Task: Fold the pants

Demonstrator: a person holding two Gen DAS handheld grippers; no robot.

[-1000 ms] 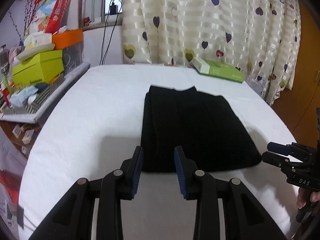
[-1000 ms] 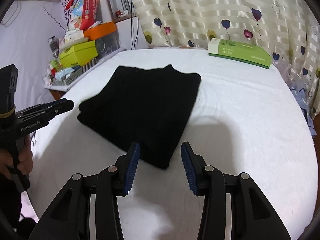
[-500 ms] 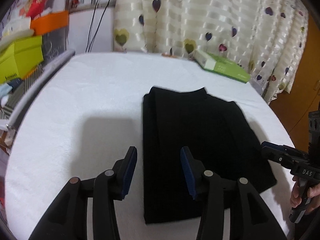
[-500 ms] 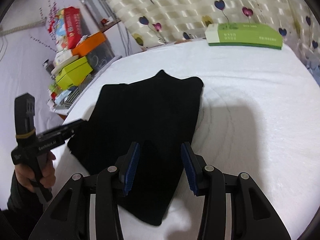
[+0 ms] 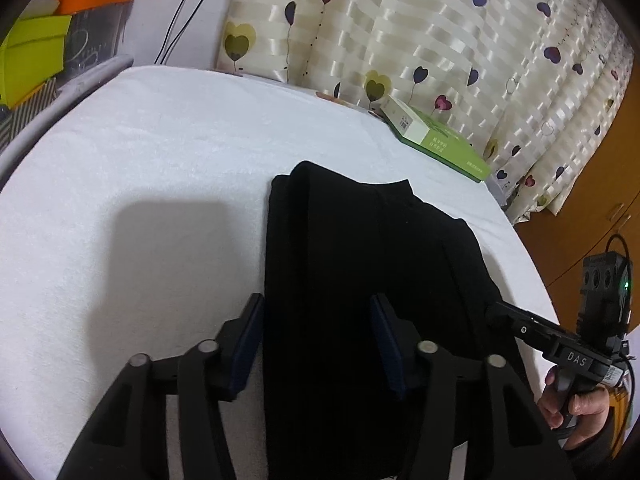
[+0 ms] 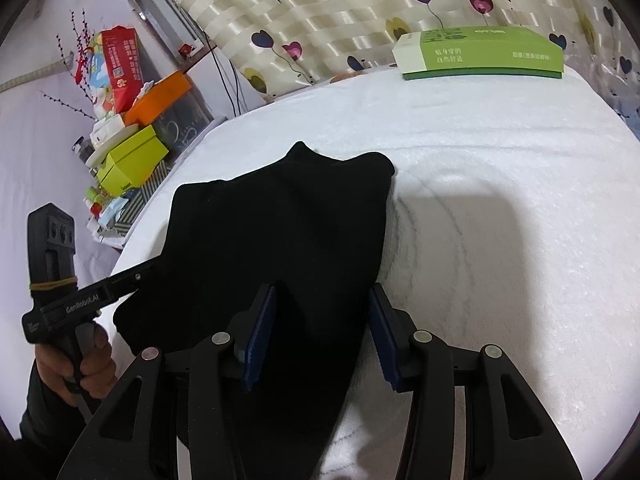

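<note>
Left wrist view: a white towel-covered table (image 5: pixel 160 168) is seen spreading ahead of and to both sides of the left tongs (image 5: pixel 316 344), with a cream curtain printed with hearts (image 5: pixel 400 32) hung beyond its far edge. The black pants (image 5: pixel 360 264), already folded into a compact rectangle, are laid flat on the white cover directly ahead of the tongs and run away from them; their near end lies between and under the blue-padded jaws, which are spread wide with nothing pinched. A green box (image 5: pixel 436 140) is seen far ahead and to the right, near the curtain. The right tongs (image 5: pixel 496 310) are held by a hand (image 5: pixel 576 408) at the right side, their tip at the right edge of the pants; from this side it cannot be told how they stand.

In the right wrist view, the right tongs (image 6: pixel 322 328) are shown released, jaws apart, poised over the near right corner of the pants (image 6: pixel 280 240). The left tongs (image 6: pixel 140 274) are seen at the left edge of the garment, gripped by a hand (image 6: pixel 76 368). Stacked boxes (image 6: pixel 132 152) are piled far to the left, beyond the table (image 6: pixel 500 200), and the green box (image 6: pixel 480 54) lies far ahead to the right.
</note>
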